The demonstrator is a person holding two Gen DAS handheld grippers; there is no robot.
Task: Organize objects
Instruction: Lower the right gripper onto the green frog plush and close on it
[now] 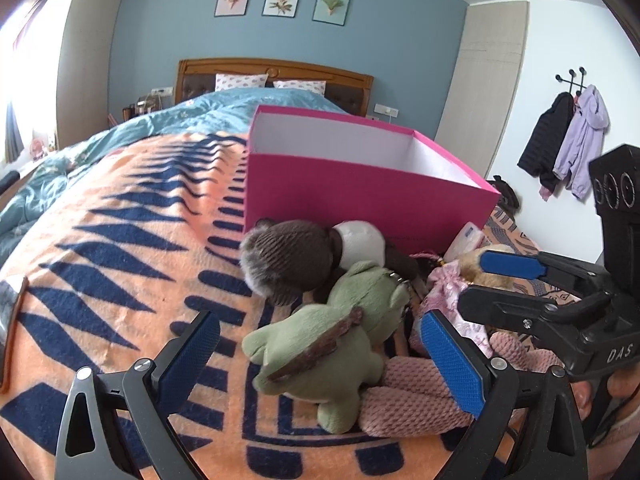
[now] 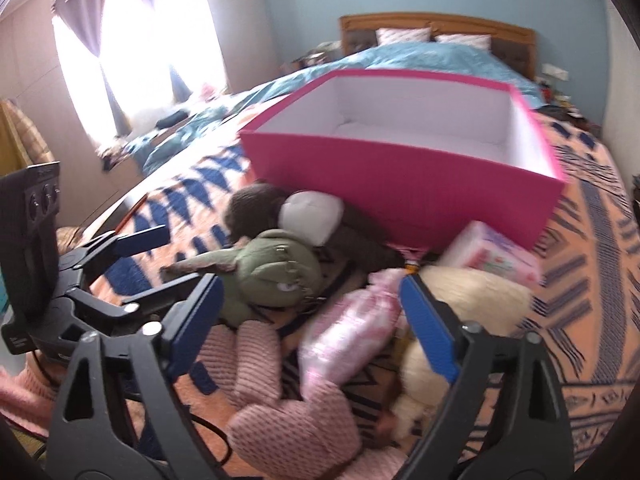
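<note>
A heap of soft toys lies on the patterned blanket [image 1: 120, 240] at the foot of the bed, pressed against the near wall of an open pink box [image 1: 360, 196] that looks empty as far as its white inside shows. In the heap are a green plush toy [image 1: 320, 344], a brown and white plush toy [image 1: 312, 256] touching the box wall, a pink knitted toy [image 2: 280, 412], a shiny pink pouch [image 2: 352, 328], a cream plush toy [image 2: 460, 300] and a pale packet [image 2: 496, 256] beside the box corner.

The left gripper [image 1: 320, 360] points down at the heap with its jaws wide open, the green plush toy lying between them but not pressed by either pad. The right gripper [image 2: 312, 324] is also open, its jaws standing either side of the shiny pink pouch without closing on it.

Sorting seems barely begun: nothing has gone into the box yet, and both hands look to be at the reach-and-pick step. The next move likely calls for each gripper to sink a little further, close on one toy only, lift it clear of its neighbours and carry it over the box rim. The toys overlap, so a grip may drag a second one along.
</note>
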